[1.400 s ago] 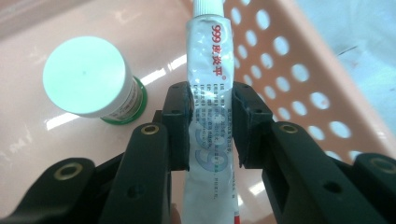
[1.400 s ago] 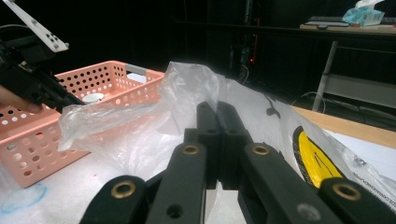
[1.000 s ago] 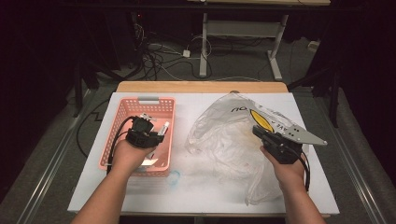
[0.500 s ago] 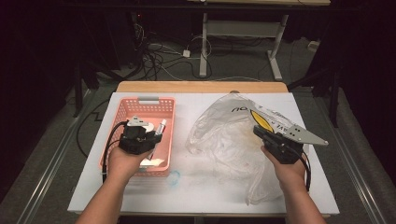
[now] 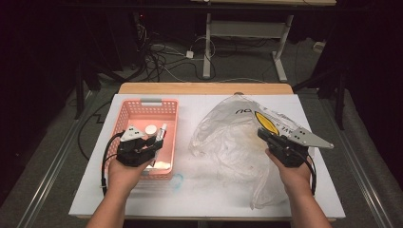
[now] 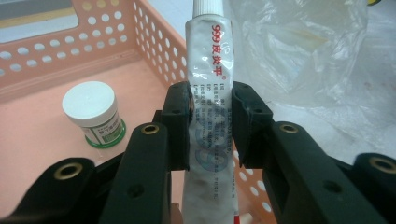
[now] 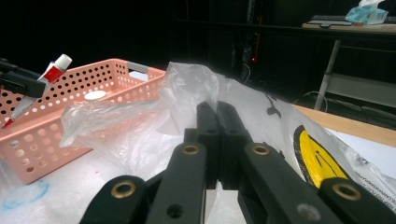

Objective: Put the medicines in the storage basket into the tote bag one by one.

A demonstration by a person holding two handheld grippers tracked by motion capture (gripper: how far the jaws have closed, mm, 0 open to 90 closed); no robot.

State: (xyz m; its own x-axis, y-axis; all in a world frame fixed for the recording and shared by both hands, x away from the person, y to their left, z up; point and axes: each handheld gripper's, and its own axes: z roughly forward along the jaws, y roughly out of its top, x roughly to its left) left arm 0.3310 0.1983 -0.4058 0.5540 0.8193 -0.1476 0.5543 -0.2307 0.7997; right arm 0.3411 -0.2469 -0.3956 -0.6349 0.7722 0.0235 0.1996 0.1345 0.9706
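Left gripper (image 6: 211, 126): clamped on a white tube (image 6: 210, 84), cap pointing away.
Jar (image 6: 95, 113): white-lidded, beyond and left of those jaws, on the floor of the pink basket (image 6: 154, 42).
Right gripper (image 7: 217, 135): pinched tight on the clear plastic bag (image 7: 187, 88), which bunches just ahead.

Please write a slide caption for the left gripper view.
Left tongs grip a tube above the basket.

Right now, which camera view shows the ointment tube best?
The left gripper view: the ointment tube stands close up between the left gripper pads, with its print readable. In the high view the tube is a small sliver over the pink basket. The right gripper view shows it far off, at the left edge.
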